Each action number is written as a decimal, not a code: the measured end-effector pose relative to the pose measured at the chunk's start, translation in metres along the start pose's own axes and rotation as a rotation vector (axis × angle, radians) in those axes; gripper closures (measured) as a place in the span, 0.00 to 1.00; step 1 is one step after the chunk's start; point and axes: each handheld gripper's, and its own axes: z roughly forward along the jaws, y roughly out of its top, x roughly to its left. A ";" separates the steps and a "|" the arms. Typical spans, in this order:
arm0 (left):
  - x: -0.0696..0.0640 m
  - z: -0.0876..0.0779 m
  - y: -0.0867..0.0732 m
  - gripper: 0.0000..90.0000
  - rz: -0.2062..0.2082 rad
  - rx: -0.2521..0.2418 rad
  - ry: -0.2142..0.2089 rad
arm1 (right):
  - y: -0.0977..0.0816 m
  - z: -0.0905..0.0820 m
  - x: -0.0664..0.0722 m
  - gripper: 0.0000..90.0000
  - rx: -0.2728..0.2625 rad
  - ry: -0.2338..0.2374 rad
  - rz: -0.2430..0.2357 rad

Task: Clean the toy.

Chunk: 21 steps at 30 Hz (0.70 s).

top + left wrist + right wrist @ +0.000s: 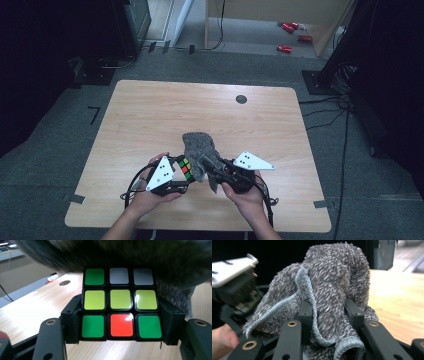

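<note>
left gripper (121,326) clamps multicoloured plastic puzzle cube (120,303) | right gripper (329,315) grips fuzzy grey cloth (332,287) | cloth drapes over cube's top, blurred

Glossy plastic cube (120,303), fuzzy grey cloth (329,285), matt wooden table (150,120).

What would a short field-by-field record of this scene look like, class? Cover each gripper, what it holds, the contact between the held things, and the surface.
left gripper: shut on the puzzle cube, pads on two opposite sides
cube face toward the left gripper's camera: green, grey, grey; three yellow-green; green, red, green
right gripper: shut on the grey cloth, bunched between the jaws
contact: cloth lies against the cube's far side
surface: wooden table
likely work: wiping the cube with the cloth
</note>
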 end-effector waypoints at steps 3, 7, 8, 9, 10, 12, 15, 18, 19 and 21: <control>-0.003 0.001 0.001 0.39 0.014 0.008 0.011 | 0.000 0.001 0.001 0.72 -0.008 -0.006 -0.011; 0.001 -0.002 0.002 0.39 -0.006 -0.017 0.009 | -0.011 0.003 -0.017 0.73 0.036 -0.087 0.001; 0.002 -0.003 0.002 0.39 -0.008 -0.018 0.011 | -0.012 0.002 -0.021 0.73 0.036 -0.079 0.032; 0.004 -0.003 0.001 0.39 -0.012 -0.012 0.010 | -0.013 0.001 -0.022 0.73 0.026 -0.065 0.054; 0.005 -0.003 0.000 0.39 -0.015 -0.007 0.011 | -0.011 0.000 -0.020 0.73 0.013 -0.051 0.060; 0.004 -0.001 -0.001 0.39 -0.014 0.004 0.002 | -0.005 -0.001 -0.010 0.73 -0.012 -0.015 0.019; -0.001 0.000 0.002 0.39 0.000 0.006 0.009 | 0.000 0.001 0.005 0.72 -0.022 0.002 -0.045; 0.002 -0.003 0.002 0.39 -0.012 -0.005 0.002 | -0.004 0.002 -0.005 0.72 -0.010 -0.017 -0.021; 0.004 -0.005 0.003 0.39 -0.028 -0.018 0.004 | -0.007 0.003 -0.010 0.72 0.008 -0.038 -0.014; 0.009 -0.008 0.004 0.39 -0.053 -0.036 0.022 | -0.015 0.004 -0.024 0.72 0.026 -0.065 0.020</control>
